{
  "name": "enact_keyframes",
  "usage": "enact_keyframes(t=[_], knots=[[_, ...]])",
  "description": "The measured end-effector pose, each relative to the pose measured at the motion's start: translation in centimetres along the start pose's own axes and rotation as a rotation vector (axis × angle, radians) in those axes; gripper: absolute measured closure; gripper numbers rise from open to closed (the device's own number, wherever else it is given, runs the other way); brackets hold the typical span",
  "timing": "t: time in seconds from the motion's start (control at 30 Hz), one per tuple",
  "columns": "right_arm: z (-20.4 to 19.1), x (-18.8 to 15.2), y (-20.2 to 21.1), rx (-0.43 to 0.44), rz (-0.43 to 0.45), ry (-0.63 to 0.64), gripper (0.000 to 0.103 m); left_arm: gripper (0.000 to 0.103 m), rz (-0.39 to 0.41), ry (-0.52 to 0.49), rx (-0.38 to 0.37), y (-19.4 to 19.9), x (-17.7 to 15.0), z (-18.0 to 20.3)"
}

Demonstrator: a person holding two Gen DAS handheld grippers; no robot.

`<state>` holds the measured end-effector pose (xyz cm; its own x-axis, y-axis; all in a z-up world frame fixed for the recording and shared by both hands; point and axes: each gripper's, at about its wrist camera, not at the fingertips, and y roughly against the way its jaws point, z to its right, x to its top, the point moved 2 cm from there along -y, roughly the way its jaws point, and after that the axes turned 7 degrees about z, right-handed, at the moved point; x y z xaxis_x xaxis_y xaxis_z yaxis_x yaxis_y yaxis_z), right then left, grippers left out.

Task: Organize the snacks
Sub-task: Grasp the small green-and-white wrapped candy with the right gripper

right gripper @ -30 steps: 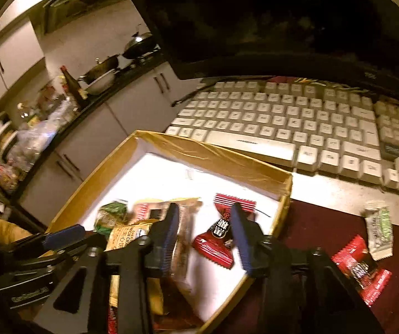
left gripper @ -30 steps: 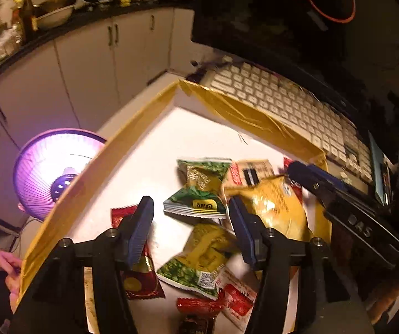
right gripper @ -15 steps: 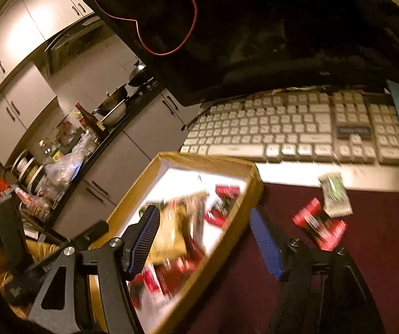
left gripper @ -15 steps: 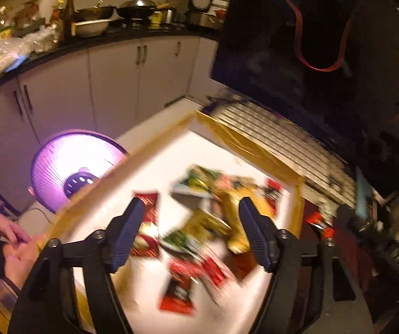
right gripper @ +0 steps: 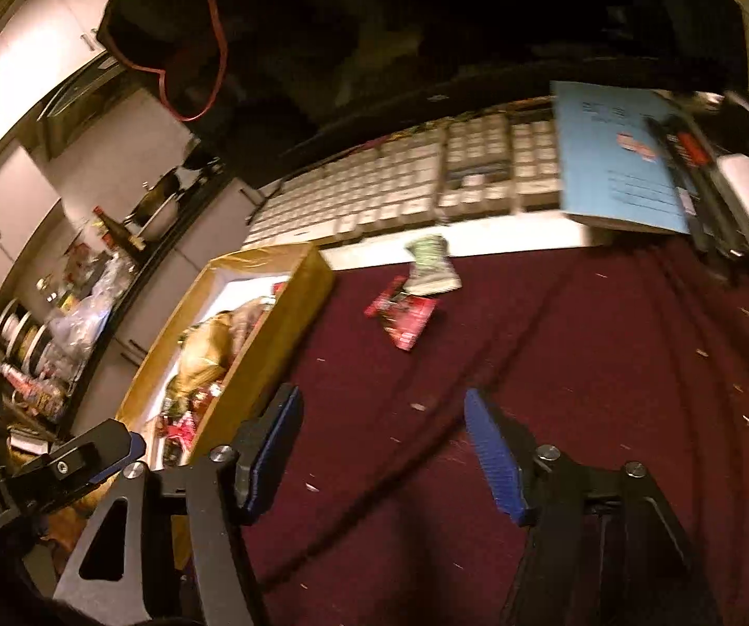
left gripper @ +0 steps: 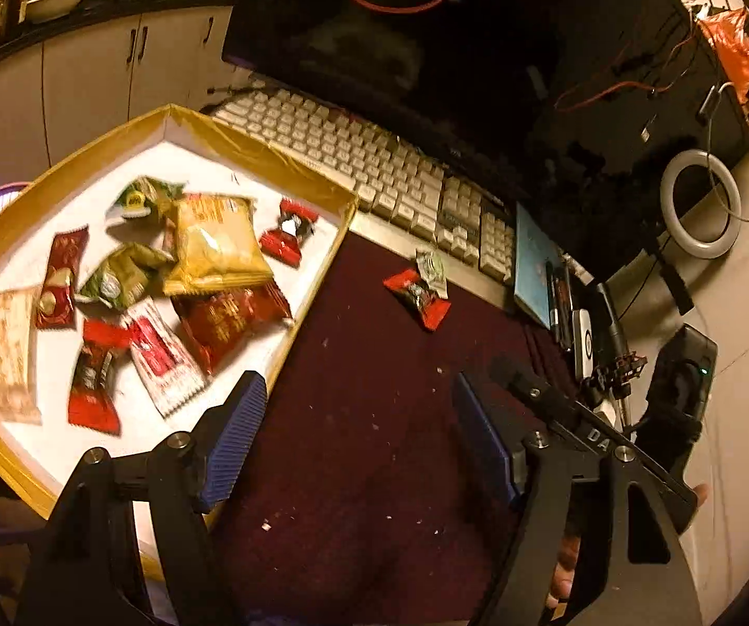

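A shallow cardboard box [left gripper: 249, 151] with a white floor holds several snack packets, among them a yellow bag [left gripper: 212, 245] and red ones. The box also shows at the left of the right wrist view [right gripper: 280, 313]. Two loose packets lie on the dark red mat by the keyboard: a red one [left gripper: 418, 297] [right gripper: 403, 315] and a green-white one [left gripper: 430, 268] [right gripper: 431, 266]. My left gripper [left gripper: 358, 433] is open and empty above the mat, right of the box. My right gripper [right gripper: 382, 448] is open and empty, nearer than the two loose packets.
A white keyboard [left gripper: 364, 161] lies behind the mat below a dark monitor [left gripper: 426, 52]. A blue booklet [right gripper: 619, 156], pens and small devices lie to the right. A ring light [left gripper: 700, 203] stands at far right. Kitchen cabinets [left gripper: 87, 68] are at the back left.
Both grippers have pulled back and swung right, away from above the box to above the red mat. Both jaws have opened wider. The loose packets now lie ahead.
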<state>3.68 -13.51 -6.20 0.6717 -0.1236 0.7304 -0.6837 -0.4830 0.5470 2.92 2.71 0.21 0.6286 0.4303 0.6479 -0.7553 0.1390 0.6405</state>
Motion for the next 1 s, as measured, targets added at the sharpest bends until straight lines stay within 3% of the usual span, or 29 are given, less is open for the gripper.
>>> enact_keyframes(t=[0.13,0.37,0.57,0.73,0.83,1.0], knots=[[1.5,-0.3,0.0,-0.002,-0.021,-0.016,0.049,0.030,-0.010,-0.010,0.009,-0.4,-0.5,0.4],[1.2,1.8,-1.7,-0.032,-0.067,-0.037,0.047,0.030,-0.027,0.023,0.045,-1.6,-0.6,0.6],[0.5,5.2,-6.7,0.002,-0.147,-0.012,0.049,0.030,0.002,-0.019,0.053,-1.5,-0.8,1.2],[0.6,6.5,-10.4,-0.074,-0.153,0.029,0.059,0.030,0.033,-0.025,0.053,-0.9,-0.8,0.5],[0.9,6.4,-11.7,-0.124,-0.168,0.049,0.075,0.030,0.007,-0.008,0.041,-1.3,-0.7,0.0],[0.0,6.2,-12.0,-0.166,-0.144,0.114,0.078,0.030,0.008,0.019,0.035,-1.3,-0.6,-0.8]])
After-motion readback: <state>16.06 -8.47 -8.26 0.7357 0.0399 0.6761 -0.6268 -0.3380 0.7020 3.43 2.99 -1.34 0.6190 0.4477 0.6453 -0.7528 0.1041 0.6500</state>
